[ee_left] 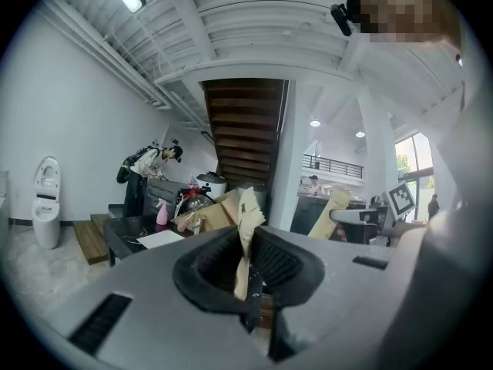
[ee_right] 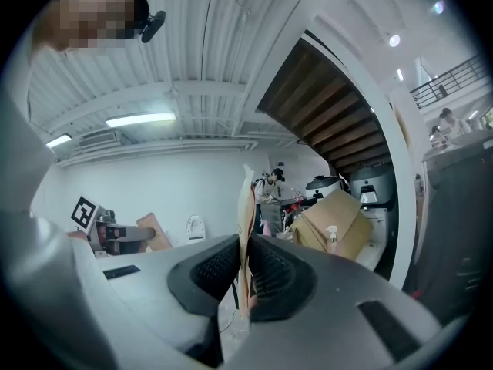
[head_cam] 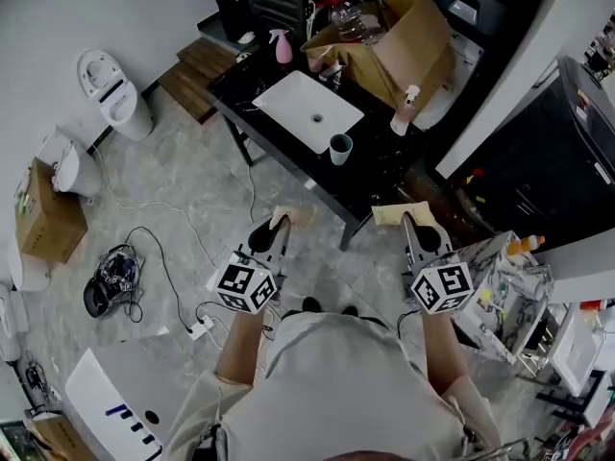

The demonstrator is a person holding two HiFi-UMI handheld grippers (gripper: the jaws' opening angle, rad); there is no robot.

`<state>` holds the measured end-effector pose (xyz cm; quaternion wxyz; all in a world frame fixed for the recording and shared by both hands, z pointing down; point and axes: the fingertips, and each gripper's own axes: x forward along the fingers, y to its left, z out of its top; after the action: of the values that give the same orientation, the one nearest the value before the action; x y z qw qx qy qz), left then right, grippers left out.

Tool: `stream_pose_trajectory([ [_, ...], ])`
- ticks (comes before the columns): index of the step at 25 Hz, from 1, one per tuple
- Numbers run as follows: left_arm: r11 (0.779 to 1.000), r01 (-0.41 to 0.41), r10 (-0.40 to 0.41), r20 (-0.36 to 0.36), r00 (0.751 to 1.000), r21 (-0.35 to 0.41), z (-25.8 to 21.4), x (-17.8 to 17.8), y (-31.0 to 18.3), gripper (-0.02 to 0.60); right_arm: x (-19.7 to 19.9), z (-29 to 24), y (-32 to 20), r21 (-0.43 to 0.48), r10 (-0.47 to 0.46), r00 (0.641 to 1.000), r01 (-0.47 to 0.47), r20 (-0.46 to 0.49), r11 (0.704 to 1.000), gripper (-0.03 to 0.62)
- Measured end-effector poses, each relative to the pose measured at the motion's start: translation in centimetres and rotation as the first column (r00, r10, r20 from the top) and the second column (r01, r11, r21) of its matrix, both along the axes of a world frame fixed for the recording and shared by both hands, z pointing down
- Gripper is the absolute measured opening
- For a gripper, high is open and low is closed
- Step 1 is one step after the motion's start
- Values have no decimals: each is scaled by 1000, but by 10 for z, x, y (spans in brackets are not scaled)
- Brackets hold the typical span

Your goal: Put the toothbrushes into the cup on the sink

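In the head view I hold both grippers side by side, short of the black table's near edge. My left gripper (head_cam: 282, 223) is shut on a flat tan paper toothbrush packet (head_cam: 294, 215). My right gripper (head_cam: 408, 223) is shut on a second tan packet (head_cam: 401, 213). In the left gripper view the packet (ee_left: 248, 226) stands upright, pinched between the jaws (ee_left: 250, 272). The right gripper view shows its packet (ee_right: 246, 222) edge-on in the jaws (ee_right: 245, 272). A teal cup (head_cam: 340, 148) stands on the table by the near right corner of the white sink (head_cam: 300, 113).
On the black table (head_cam: 384, 157) are an open cardboard box (head_cam: 408, 41), a pink spray bottle (head_cam: 282, 46) and a white spray bottle (head_cam: 405, 113). A toilet (head_cam: 113, 89) stands far left. Cables and a power strip (head_cam: 200, 329) lie on the floor. A cluttered rack (head_cam: 509, 286) is at the right.
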<state>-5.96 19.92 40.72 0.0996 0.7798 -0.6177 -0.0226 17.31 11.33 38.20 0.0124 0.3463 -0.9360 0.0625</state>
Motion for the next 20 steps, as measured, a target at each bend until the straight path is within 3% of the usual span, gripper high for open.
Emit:
stream_pose_trajectory([
  [20,998,-53,52,-20,998,-41,26,-40,3,44,-34,26,8,-40,73,997,-74,-26,996,51],
])
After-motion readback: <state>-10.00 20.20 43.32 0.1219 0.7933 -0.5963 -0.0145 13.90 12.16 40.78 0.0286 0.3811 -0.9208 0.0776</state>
